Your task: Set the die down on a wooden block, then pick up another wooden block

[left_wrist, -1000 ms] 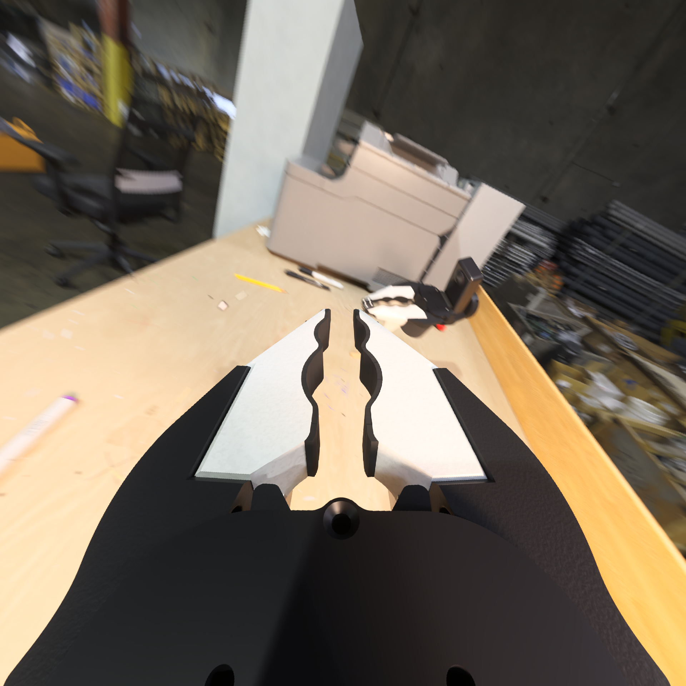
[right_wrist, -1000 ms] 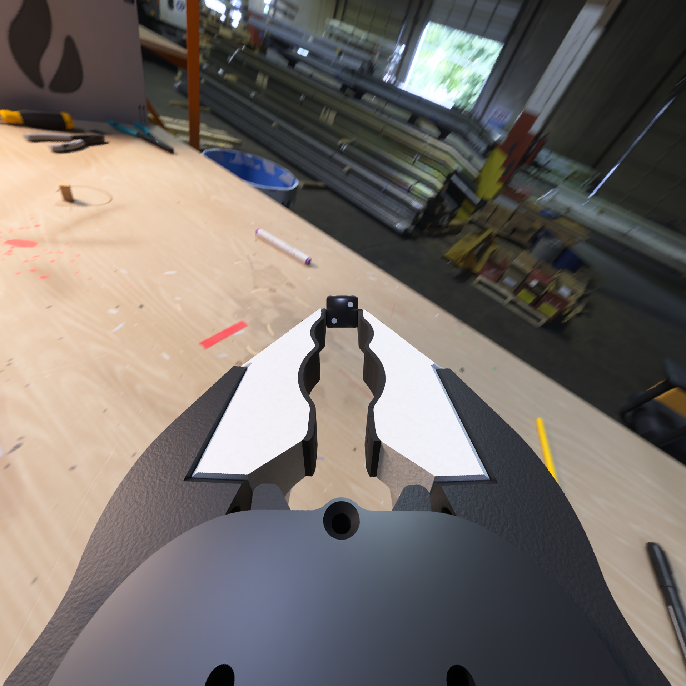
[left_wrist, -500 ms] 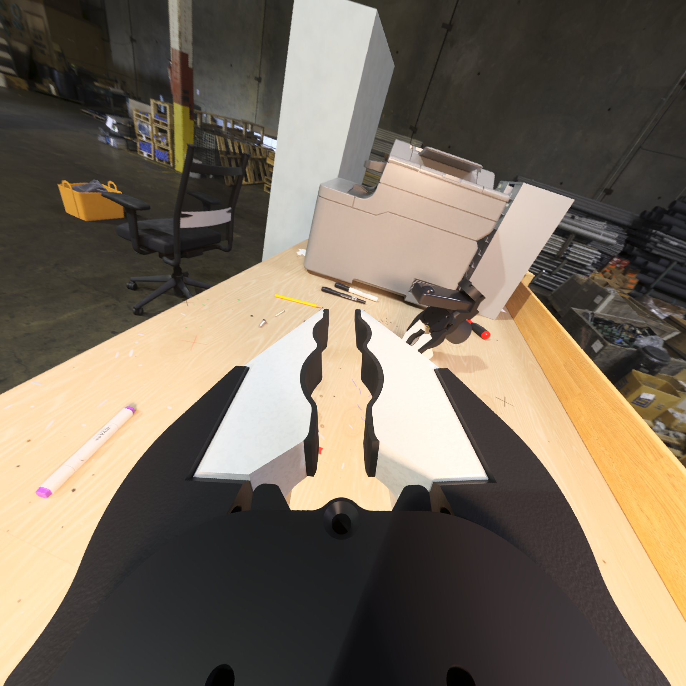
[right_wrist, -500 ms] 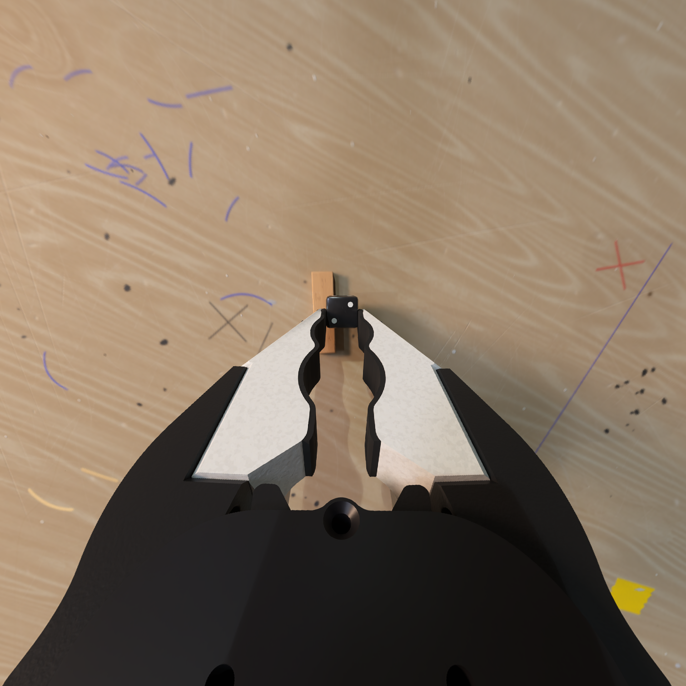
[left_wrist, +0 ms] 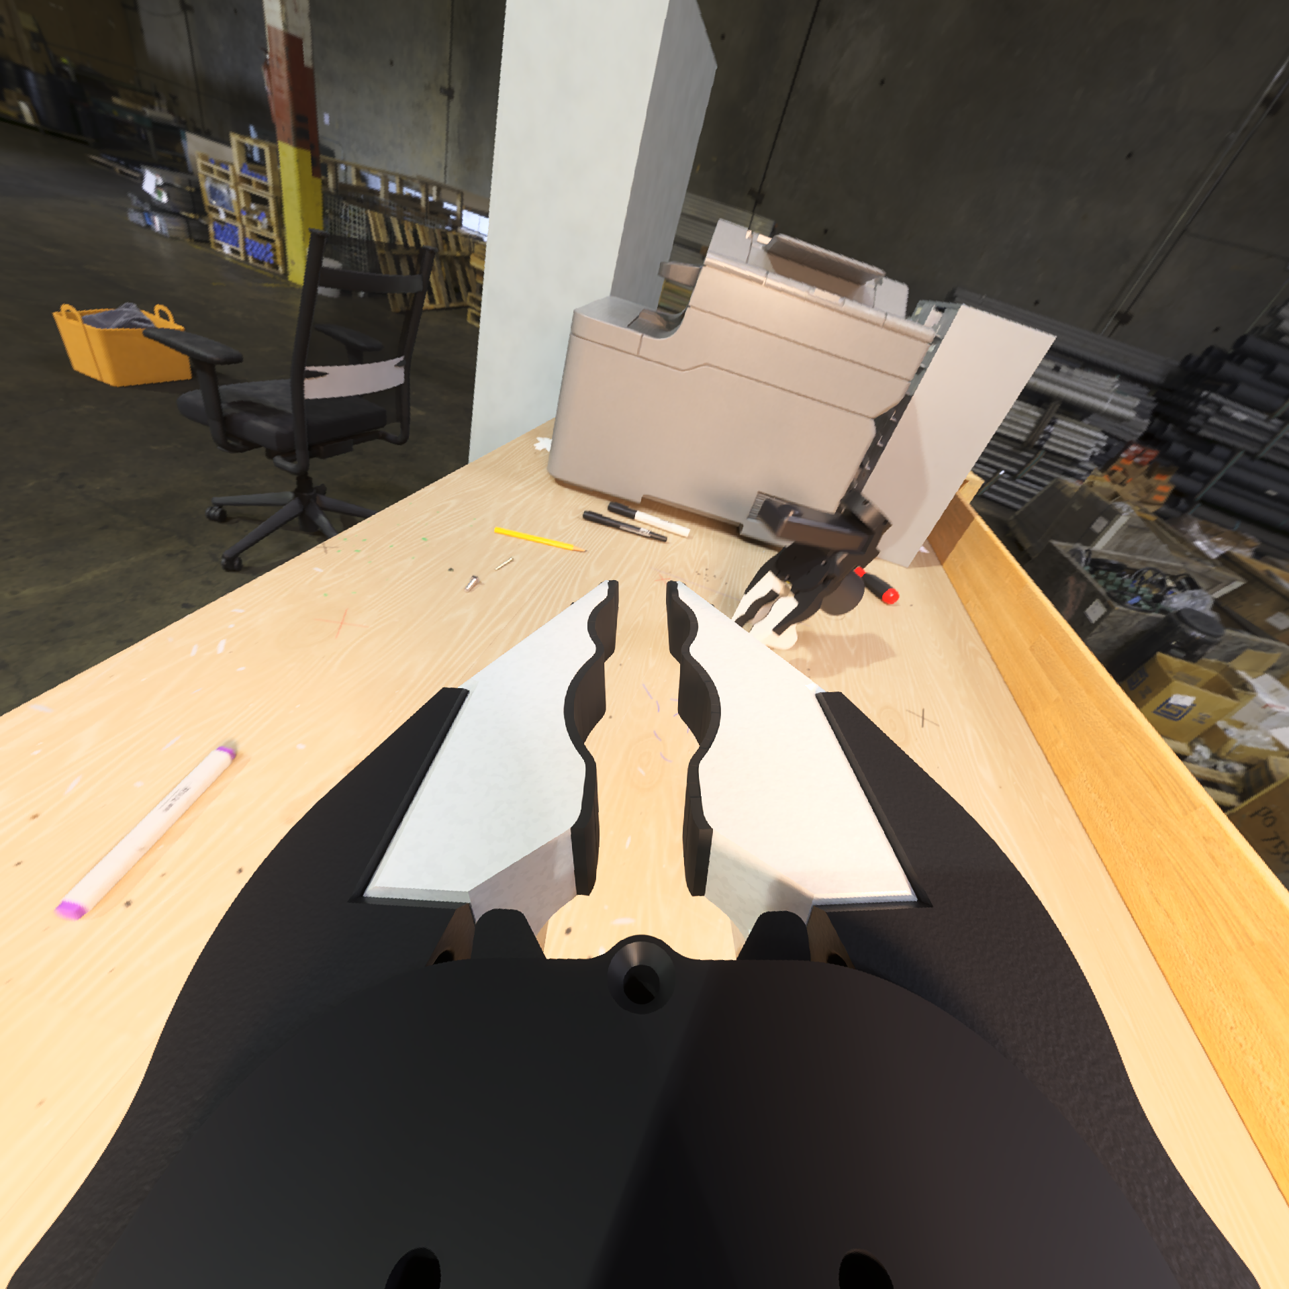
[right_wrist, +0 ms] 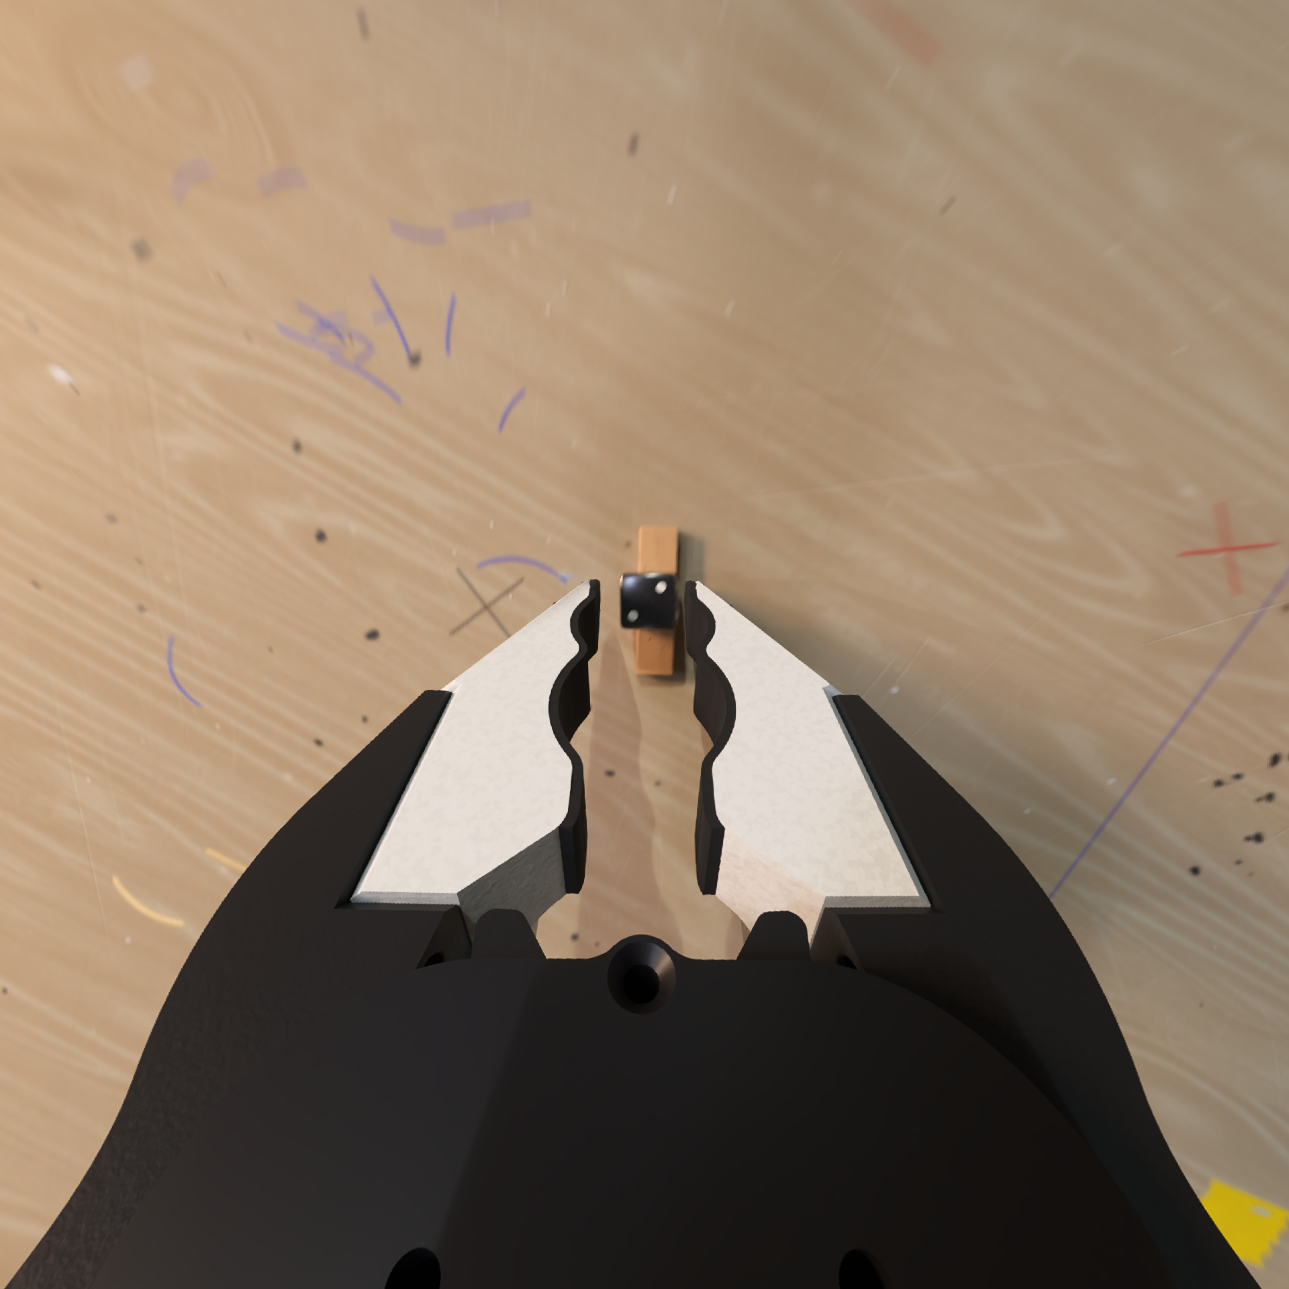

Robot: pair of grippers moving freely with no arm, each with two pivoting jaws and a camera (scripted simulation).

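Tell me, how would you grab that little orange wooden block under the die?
Probably from above, pinching the long sides of the wooden block at its bare near end. It lies flat and narrow, and the die covers its middle; the open right hand-held gripper already straddles it.

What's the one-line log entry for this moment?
right gripper: open, above die | die: released on wooden block | left gripper: open, empty | second block: not in view

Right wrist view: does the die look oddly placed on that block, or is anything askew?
Nothing stands out. The black die sits square on the wooden block, near its middle and aligned with its edges. The right gripper is open, with a gap on each side of the die.
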